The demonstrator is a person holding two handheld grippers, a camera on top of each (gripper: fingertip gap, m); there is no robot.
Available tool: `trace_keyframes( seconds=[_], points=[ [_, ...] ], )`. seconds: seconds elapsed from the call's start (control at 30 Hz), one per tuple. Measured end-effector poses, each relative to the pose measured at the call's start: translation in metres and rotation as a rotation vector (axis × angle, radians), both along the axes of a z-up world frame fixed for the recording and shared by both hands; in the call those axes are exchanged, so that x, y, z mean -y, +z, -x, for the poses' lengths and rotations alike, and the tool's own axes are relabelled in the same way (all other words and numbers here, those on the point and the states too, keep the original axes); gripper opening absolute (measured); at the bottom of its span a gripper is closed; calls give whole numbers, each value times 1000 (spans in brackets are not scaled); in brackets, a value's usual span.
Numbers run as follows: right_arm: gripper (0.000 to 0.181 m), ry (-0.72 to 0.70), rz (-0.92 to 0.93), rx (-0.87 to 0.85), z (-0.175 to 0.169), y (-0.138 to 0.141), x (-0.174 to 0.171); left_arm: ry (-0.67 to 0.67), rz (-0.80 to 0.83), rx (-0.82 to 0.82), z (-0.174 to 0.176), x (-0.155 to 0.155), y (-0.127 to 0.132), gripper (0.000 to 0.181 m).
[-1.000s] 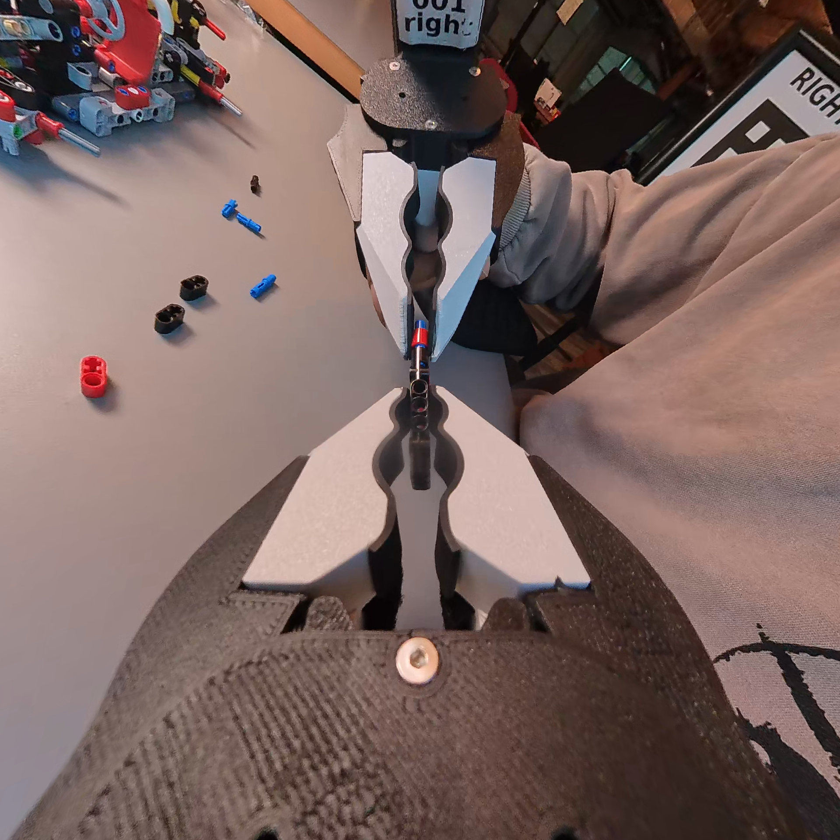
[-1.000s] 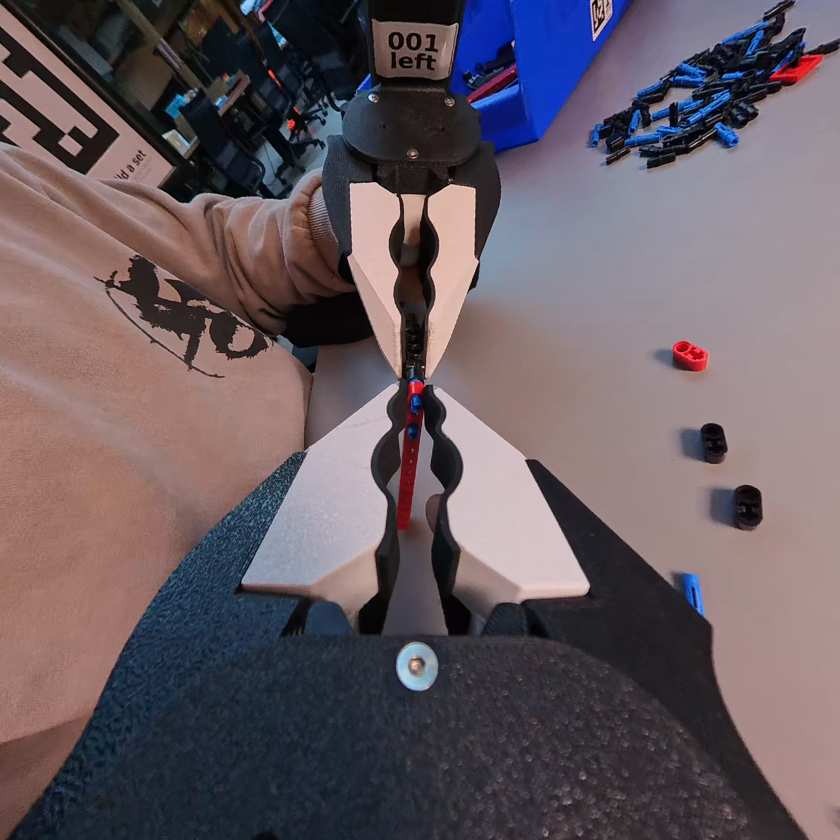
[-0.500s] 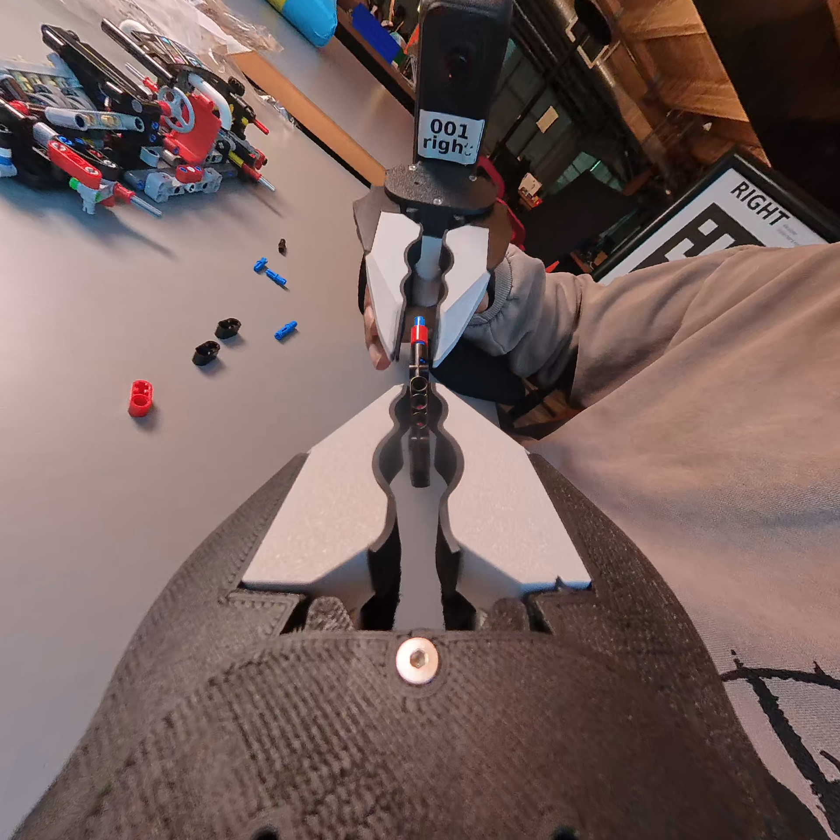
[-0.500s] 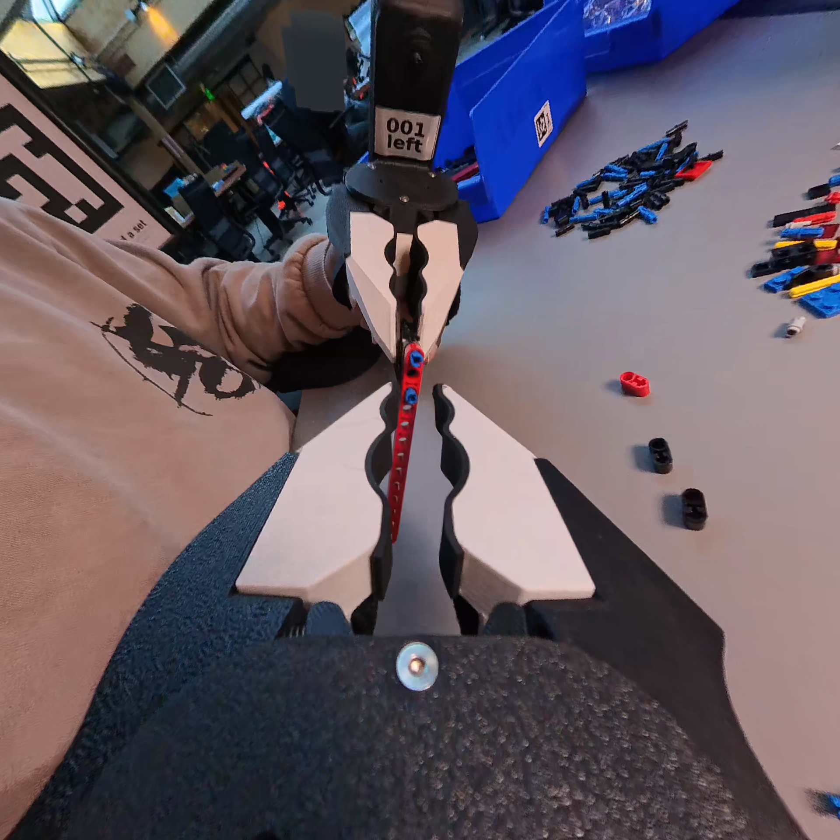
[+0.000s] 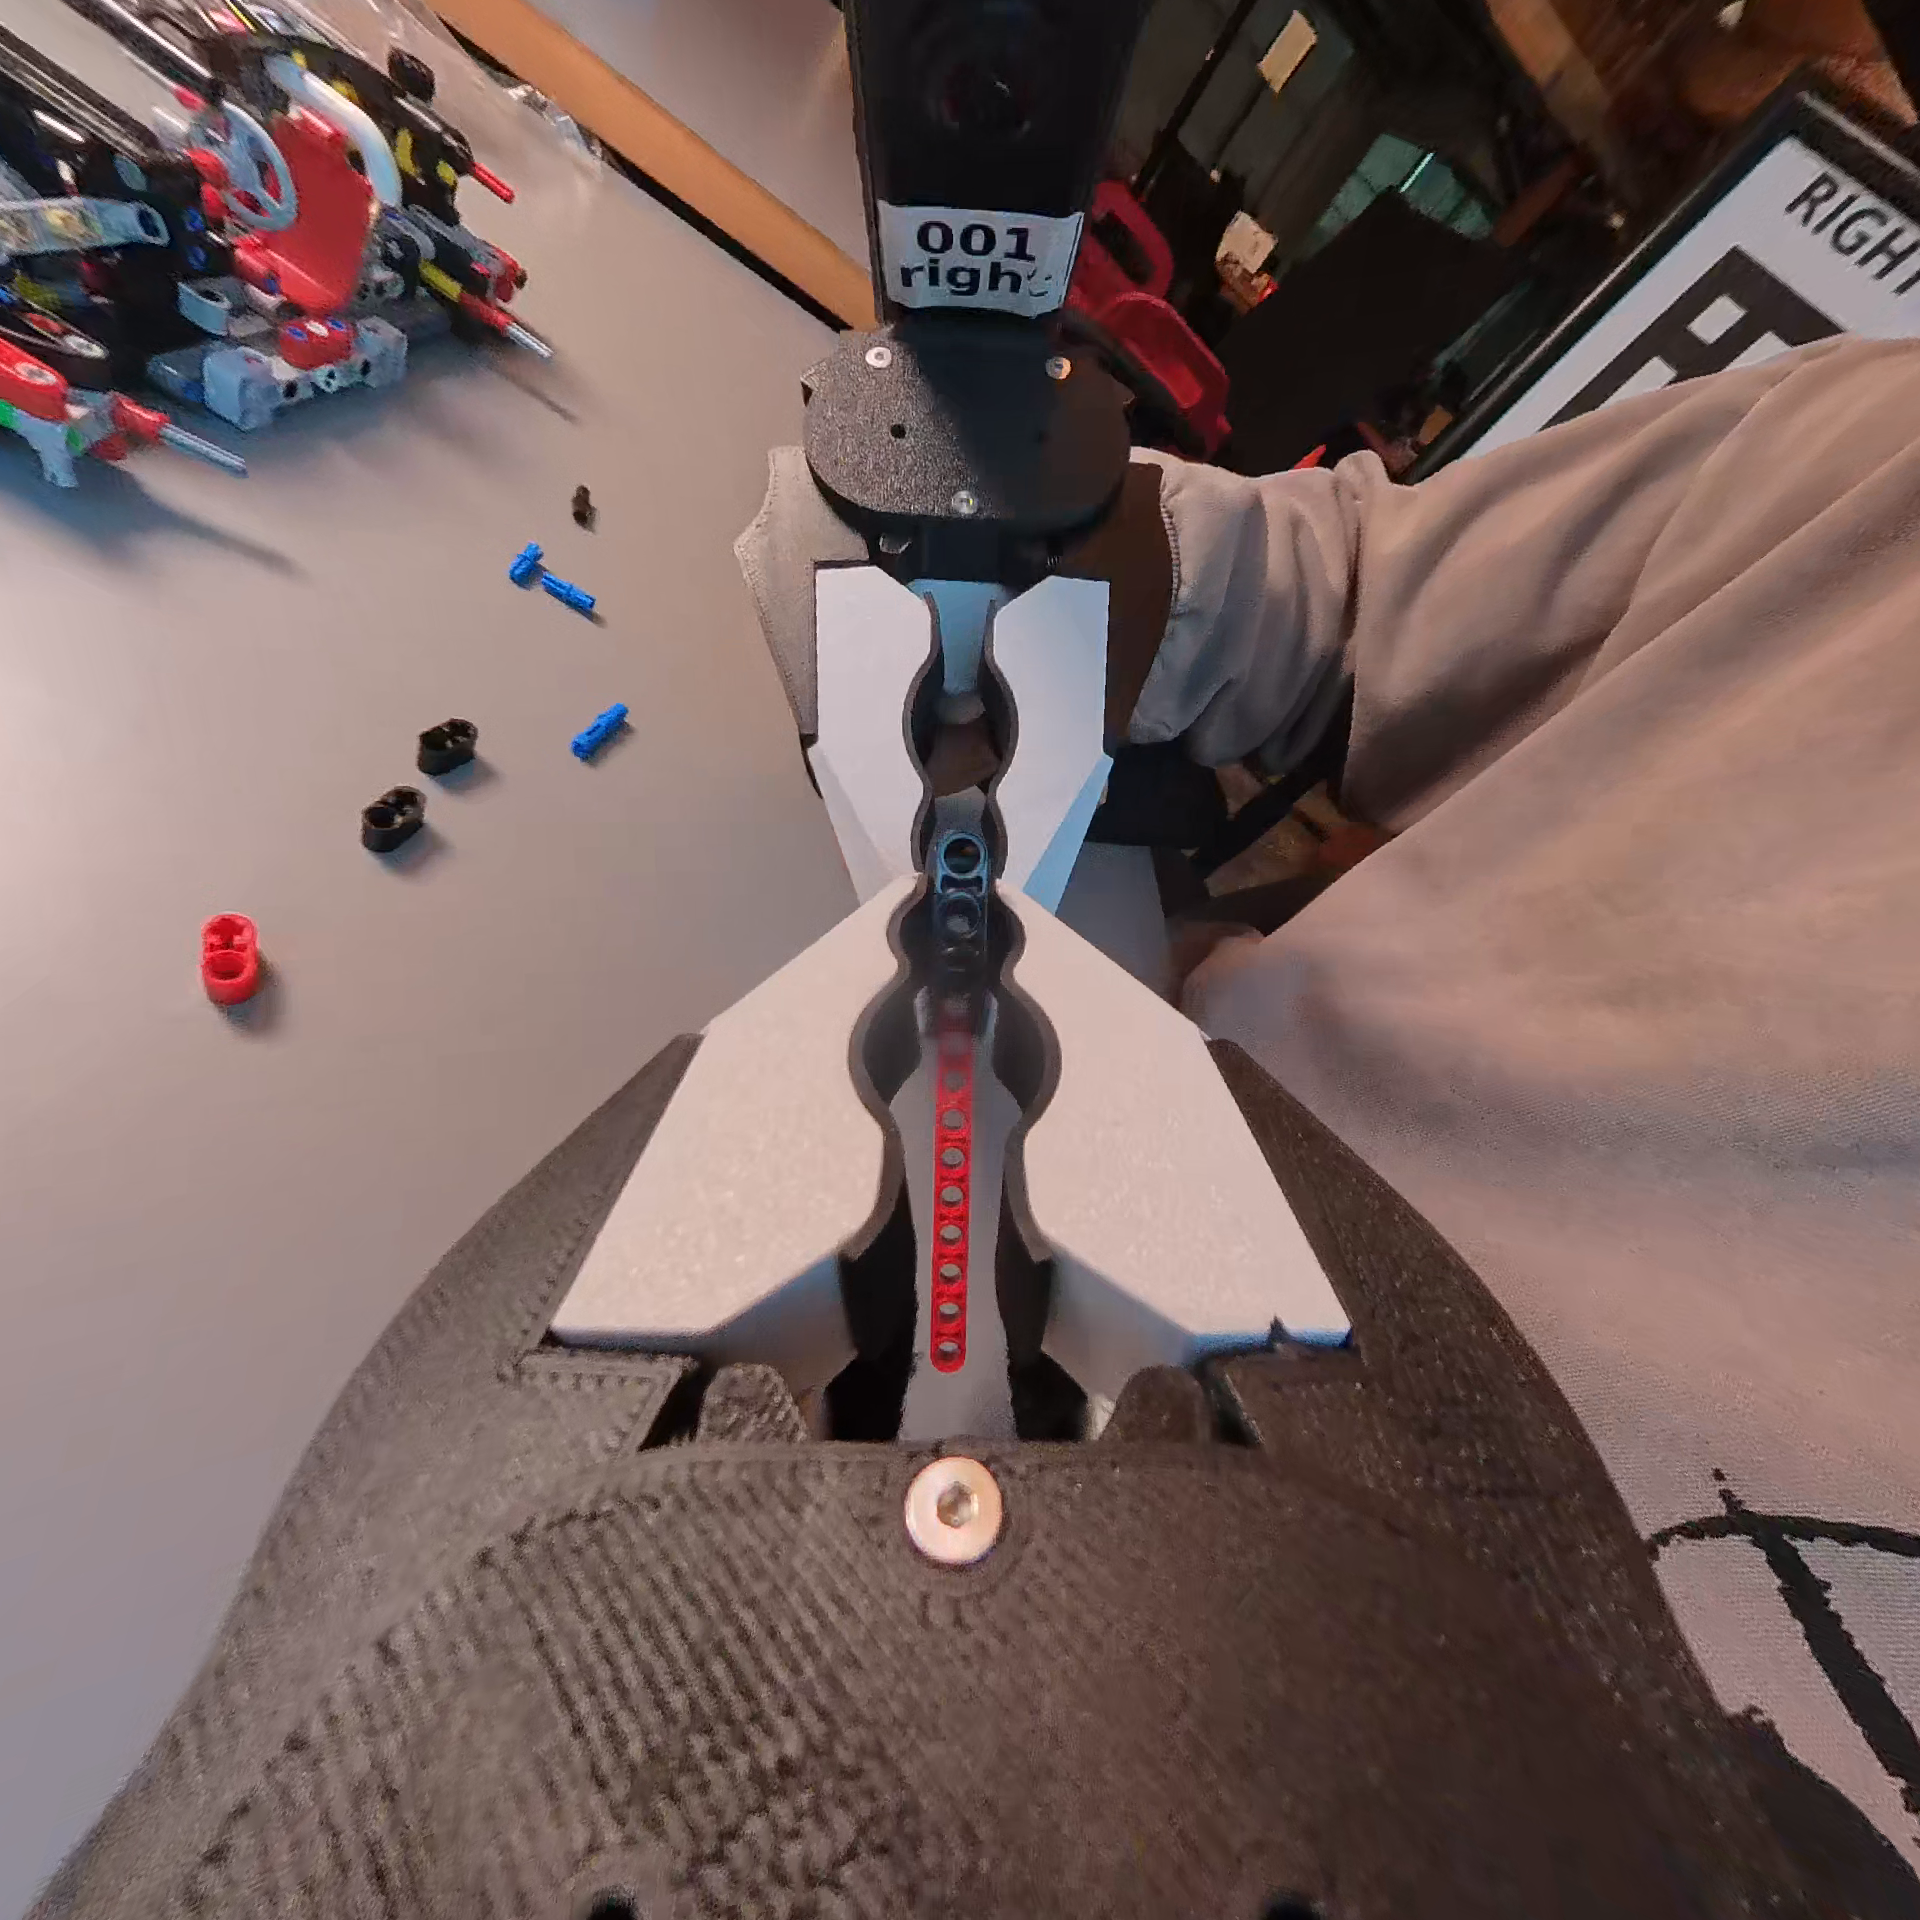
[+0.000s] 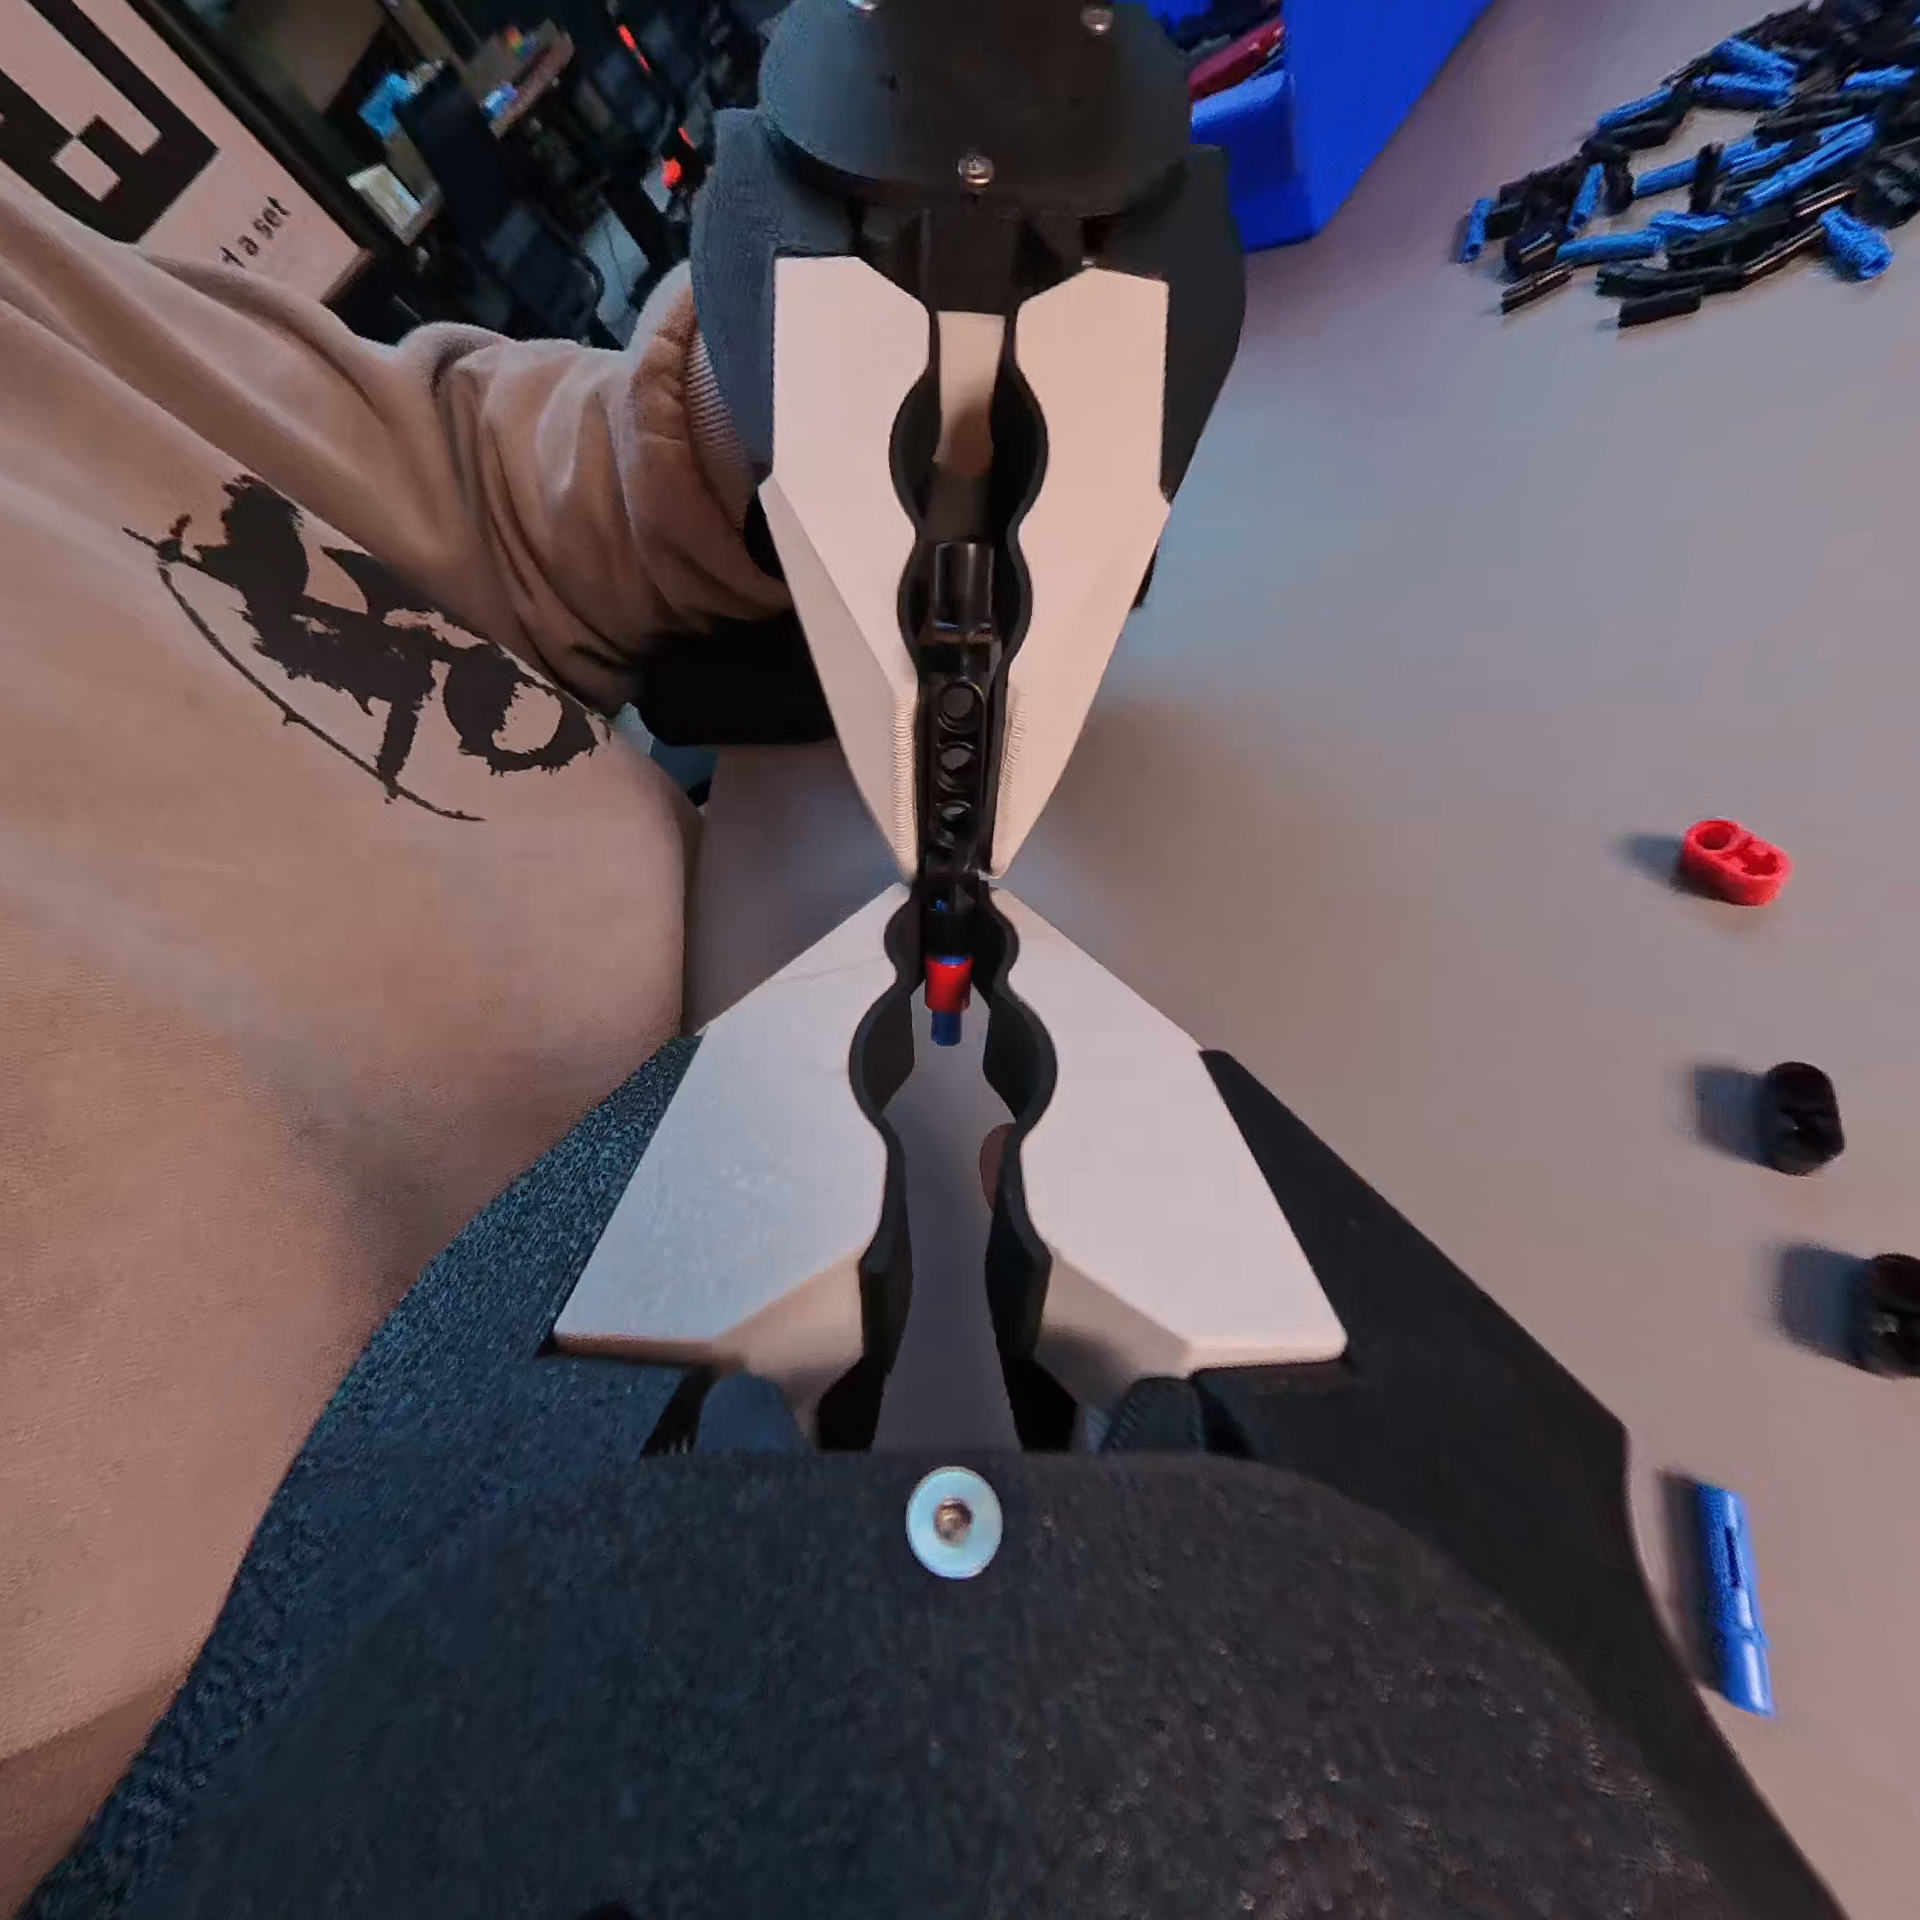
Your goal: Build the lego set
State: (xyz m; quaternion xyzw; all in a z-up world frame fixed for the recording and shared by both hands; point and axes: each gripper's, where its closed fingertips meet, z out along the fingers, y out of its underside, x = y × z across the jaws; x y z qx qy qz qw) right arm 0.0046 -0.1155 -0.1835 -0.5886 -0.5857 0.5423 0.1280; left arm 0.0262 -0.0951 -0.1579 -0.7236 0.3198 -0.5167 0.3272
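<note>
The left tool [image 5: 961,914] pinches a black beam [image 5: 958,883] at frame centre, tip to tip with the right tool [image 6: 951,935], which is closed on a red piece with a blue pin [image 6: 948,987]. A red beam [image 5: 949,1195] shows between the left tool's fingers. On the grey tabletop [image 5: 312,1143], upper left, sits the part-built model [image 5: 239,281], with loose connectors [image 5: 447,746] nearby.

Counted on the counter [image 5: 312,1195]: two black connectors [image 5: 448,746] [image 5: 394,819], one red connector [image 5: 229,943], three blue pins [image 5: 600,730], one dark pin [image 5: 582,503].
</note>
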Motion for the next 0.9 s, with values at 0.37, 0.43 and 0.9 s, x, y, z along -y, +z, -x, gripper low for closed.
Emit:
trace_keyframes(
  seconds=[0.37, 0.43, 0.9],
  points=[
    [4, -210, 103, -217, 8, 35, -38, 180, -27, 203, 36, -24, 25, 5],
    [4, -221, 81, -235, 9, 37, -38, 183, -38, 214, 34, -24, 27, 5],
    [4, -212, -8, -277, 3, 45, -37, 160, -168, 100, 26, -13, 20, 5]
  ],
)
